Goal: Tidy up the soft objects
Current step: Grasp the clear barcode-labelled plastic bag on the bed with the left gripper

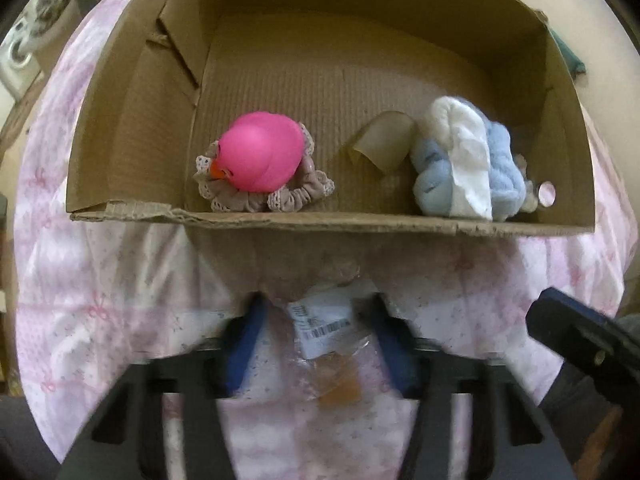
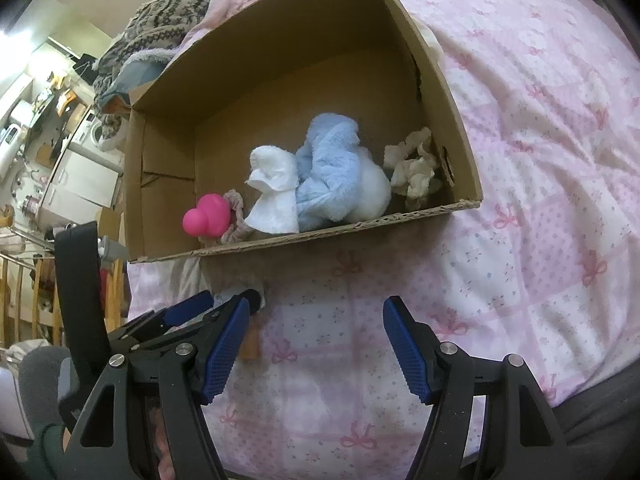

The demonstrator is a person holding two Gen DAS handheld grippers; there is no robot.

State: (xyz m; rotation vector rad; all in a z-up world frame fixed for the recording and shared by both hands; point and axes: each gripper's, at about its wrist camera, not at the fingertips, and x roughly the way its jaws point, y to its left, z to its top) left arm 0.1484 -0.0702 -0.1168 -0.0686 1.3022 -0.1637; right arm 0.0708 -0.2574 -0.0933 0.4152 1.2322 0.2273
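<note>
A clear plastic packet [image 1: 324,326] with a barcode label lies on the pink bedspread [image 1: 100,280] just in front of the cardboard box [image 1: 320,222]. My left gripper [image 1: 320,312] points down over it, blurred, its blue pads against the packet's two sides. In the box sit a pink rubber duck [image 1: 260,156] on a beige lace scrunchie [image 1: 240,196], and a fluffy blue cloth [image 1: 504,172] with a white cloth [image 1: 468,160]. My right gripper [image 2: 316,320] hangs open over bare bedspread, right of the left gripper [image 2: 224,304], and holds nothing.
The box [image 2: 320,232] also holds a cream ruffled item [image 2: 412,168] in its right corner and a loose cardboard flap [image 1: 384,140]. A knitted grey garment [image 2: 160,28] lies behind the box. Furniture and shelves [image 2: 60,160] stand left of the bed.
</note>
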